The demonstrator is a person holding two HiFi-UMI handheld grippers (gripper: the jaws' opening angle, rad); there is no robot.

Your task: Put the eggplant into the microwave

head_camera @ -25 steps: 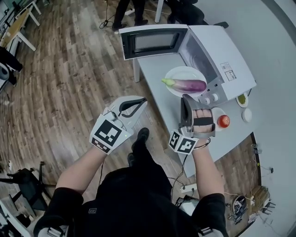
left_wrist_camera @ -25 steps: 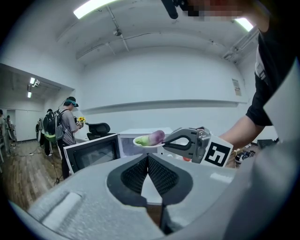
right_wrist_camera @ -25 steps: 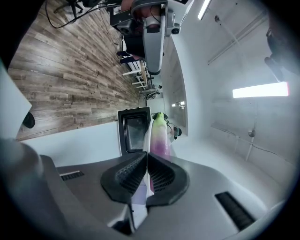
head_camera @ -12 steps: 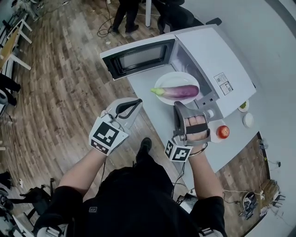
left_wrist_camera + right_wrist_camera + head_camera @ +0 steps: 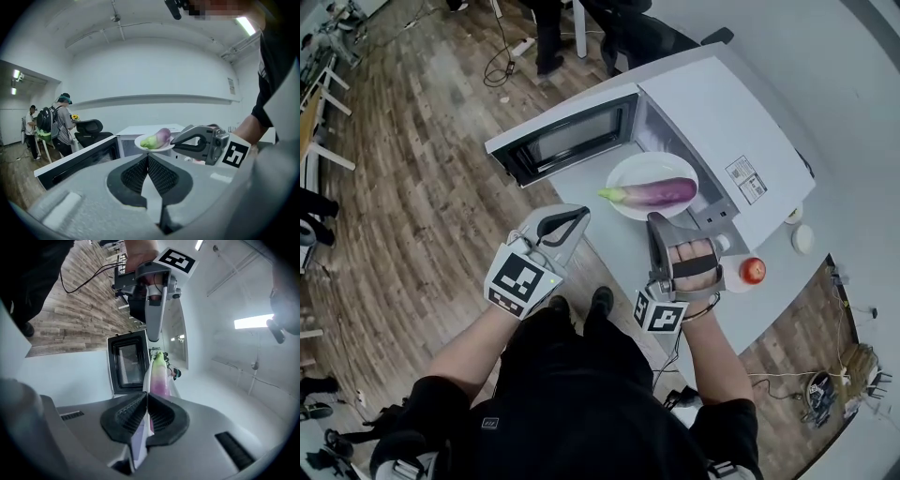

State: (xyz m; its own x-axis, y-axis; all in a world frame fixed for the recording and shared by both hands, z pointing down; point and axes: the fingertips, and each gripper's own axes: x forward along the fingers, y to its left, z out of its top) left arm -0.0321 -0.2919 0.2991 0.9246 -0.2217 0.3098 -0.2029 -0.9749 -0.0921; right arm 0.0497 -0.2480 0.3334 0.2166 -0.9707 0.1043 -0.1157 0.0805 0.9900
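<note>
A purple eggplant [image 5: 654,192] with a green cap lies on a white plate [image 5: 622,178] just in front of the open white microwave [image 5: 727,117]. The microwave door [image 5: 562,141] is swung wide to the left. My right gripper [image 5: 655,221] is shut on the plate's near rim. In the right gripper view the jaws [image 5: 146,401] pinch the thin white plate edge [image 5: 146,378], and the eggplant [image 5: 160,373] lies beyond. My left gripper [image 5: 581,214] hangs shut and empty beyond the table's left edge. From the left gripper [image 5: 147,157] view, the eggplant [image 5: 158,138] shows ahead.
A red round fruit [image 5: 754,270] on a small dish sits right of my right hand. Two small dishes [image 5: 804,239] lie by the microwave's right side. The grey table [image 5: 614,244] ends at wooden floor on the left. People and an office chair [image 5: 89,129] stand beyond.
The head view has swung, so the microwave and plate sit further left in the picture. The right gripper keeps its hold on the plate. The left gripper has stayed shut beside the table.
</note>
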